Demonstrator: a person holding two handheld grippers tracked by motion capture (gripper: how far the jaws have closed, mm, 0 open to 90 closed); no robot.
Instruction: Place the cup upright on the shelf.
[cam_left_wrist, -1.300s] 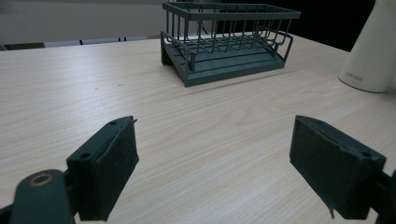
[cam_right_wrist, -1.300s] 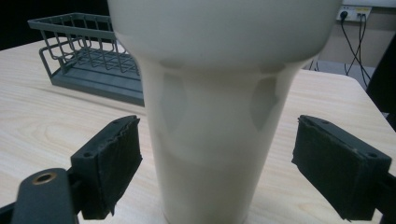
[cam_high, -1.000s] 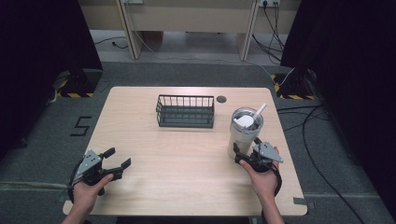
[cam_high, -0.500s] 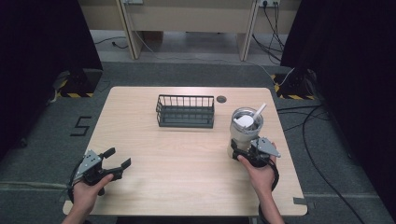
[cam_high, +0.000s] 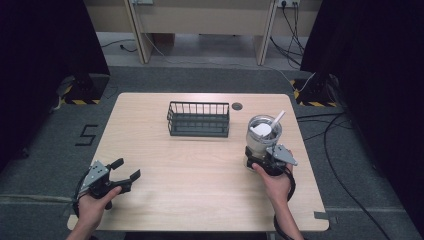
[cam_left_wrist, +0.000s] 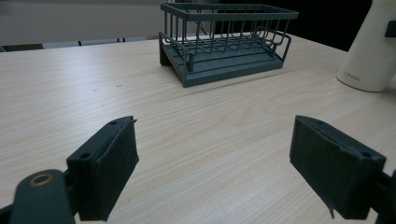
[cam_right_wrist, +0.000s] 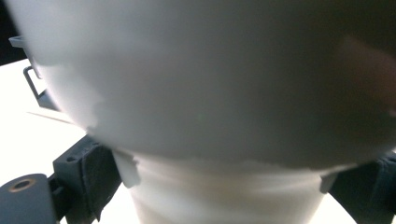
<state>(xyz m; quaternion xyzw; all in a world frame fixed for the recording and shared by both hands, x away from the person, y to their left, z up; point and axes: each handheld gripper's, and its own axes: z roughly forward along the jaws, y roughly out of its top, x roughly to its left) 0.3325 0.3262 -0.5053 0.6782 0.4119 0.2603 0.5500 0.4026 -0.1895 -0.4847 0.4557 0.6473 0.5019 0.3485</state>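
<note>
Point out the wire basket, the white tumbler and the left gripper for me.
wire basket (cam_high: 198, 120), high view, on its near rim.
white tumbler (cam_left_wrist: 371, 51), left gripper view, on its side wall.
left gripper (cam_high: 128, 169), high view, midway between its open jaw tips.

White tumbler (cam_high: 261, 137) upright near table's right edge, lid with straw, seemingly gripped.

The wire rack (cam_high: 198, 119) sits mid-table (cam_high: 200, 185), the tumbler (cam_high: 262, 137) to its right (nearer the edge).
</note>
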